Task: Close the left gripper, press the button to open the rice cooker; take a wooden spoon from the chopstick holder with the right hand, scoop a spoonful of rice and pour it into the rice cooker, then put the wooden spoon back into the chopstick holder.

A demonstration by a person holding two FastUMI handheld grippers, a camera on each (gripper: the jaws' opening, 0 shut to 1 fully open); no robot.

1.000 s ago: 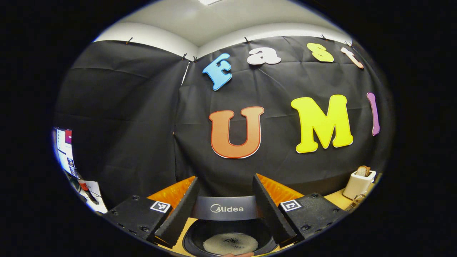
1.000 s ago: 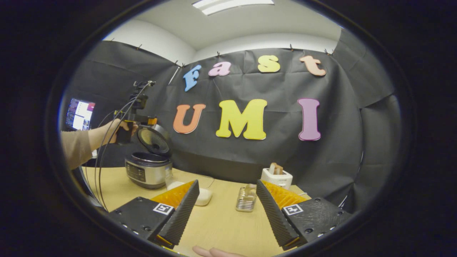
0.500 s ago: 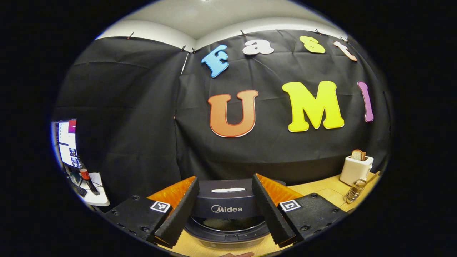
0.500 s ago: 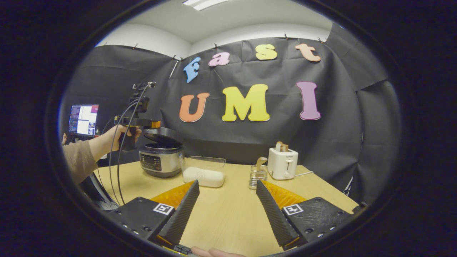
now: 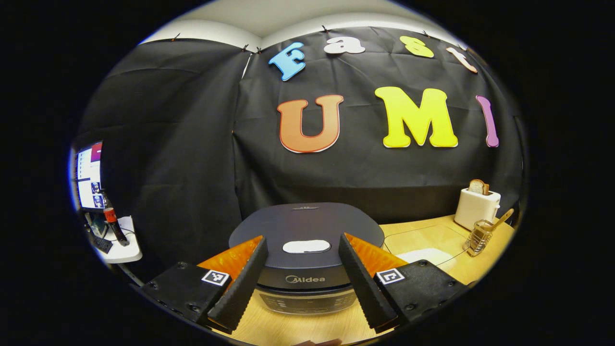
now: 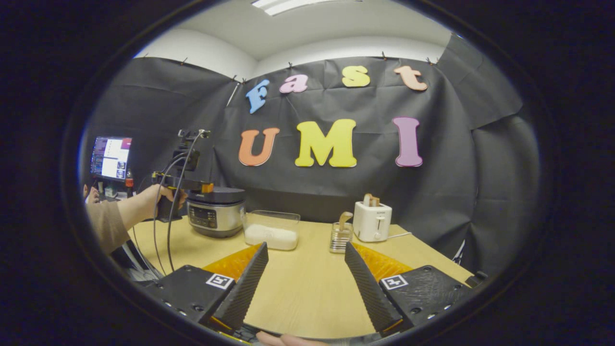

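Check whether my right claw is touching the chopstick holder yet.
Apart. The right gripper view shows bare table between the right claw, open and empty, and the chopstick holder, which stands farther back beside the toaster.

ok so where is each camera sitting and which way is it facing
Left gripper view: rides the left gripper, just in front of the closed rice cooker, facing the booth wall; its own open fingers show.
Right gripper view: rides the right gripper, low over the table, facing the wall; its own fingers, plus a hand holding the other gripper.
Shared: rice cooker, toaster, chopstick holder.
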